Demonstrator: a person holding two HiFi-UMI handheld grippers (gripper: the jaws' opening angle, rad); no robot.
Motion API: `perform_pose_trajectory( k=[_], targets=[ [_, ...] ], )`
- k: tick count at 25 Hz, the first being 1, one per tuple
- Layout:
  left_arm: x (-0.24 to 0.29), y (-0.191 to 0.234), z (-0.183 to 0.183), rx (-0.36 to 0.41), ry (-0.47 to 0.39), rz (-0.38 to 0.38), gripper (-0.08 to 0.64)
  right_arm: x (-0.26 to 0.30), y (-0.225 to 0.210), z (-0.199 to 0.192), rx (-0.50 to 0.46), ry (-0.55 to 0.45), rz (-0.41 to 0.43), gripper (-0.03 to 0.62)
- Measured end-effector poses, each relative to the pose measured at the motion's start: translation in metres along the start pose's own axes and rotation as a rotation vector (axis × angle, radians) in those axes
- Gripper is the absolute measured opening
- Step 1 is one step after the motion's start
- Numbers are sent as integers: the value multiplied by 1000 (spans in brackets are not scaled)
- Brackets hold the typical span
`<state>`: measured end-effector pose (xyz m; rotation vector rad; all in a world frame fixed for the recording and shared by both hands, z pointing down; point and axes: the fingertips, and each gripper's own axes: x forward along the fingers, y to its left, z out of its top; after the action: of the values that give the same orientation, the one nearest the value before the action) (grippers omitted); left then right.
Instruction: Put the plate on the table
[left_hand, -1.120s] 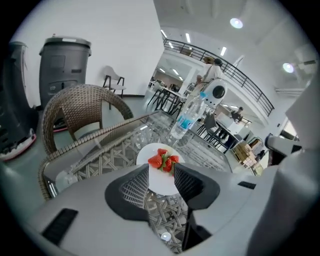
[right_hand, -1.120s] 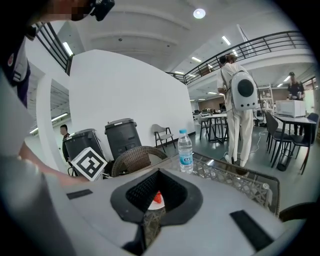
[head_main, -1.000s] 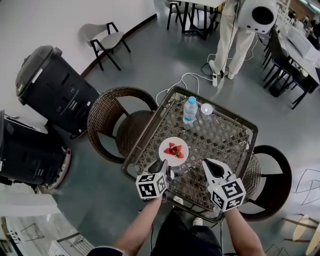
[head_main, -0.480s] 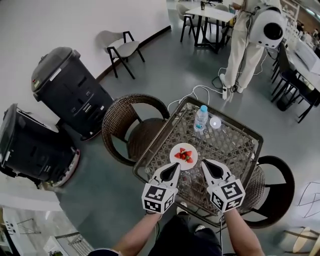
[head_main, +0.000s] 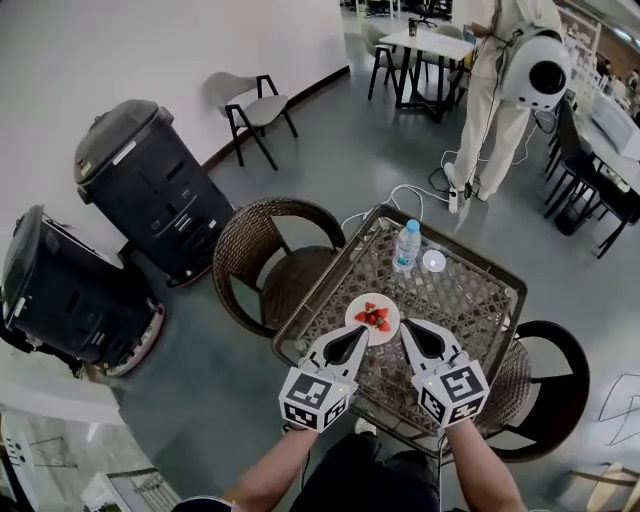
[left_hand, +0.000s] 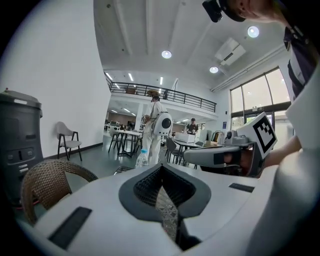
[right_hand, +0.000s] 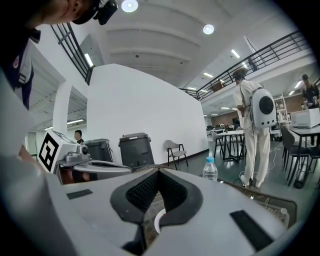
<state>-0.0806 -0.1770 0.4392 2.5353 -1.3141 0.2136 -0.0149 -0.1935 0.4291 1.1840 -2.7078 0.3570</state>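
The round plate (head_main: 358, 312) is laid flat on the surface (head_main: 460, 290), with strawberries (head_main: 376, 318) heaped in it. Just beside it, the fingers of the left gripper (head_main: 358, 334) and right gripper (head_main: 407, 330) are closed together, nothing held.

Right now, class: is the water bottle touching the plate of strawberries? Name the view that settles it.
Apart. The head view shows bare table lattice between the water bottle, standing farther back, and the plate.
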Motion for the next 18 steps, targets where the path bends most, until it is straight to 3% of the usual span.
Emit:
perform_pose_trajectory(
  k=[18],
  targets=[
    [-4, -1, 12, 20, -16, -18, 8, -3, 11, 17, -27, -47, 21, 5]
  ],
)
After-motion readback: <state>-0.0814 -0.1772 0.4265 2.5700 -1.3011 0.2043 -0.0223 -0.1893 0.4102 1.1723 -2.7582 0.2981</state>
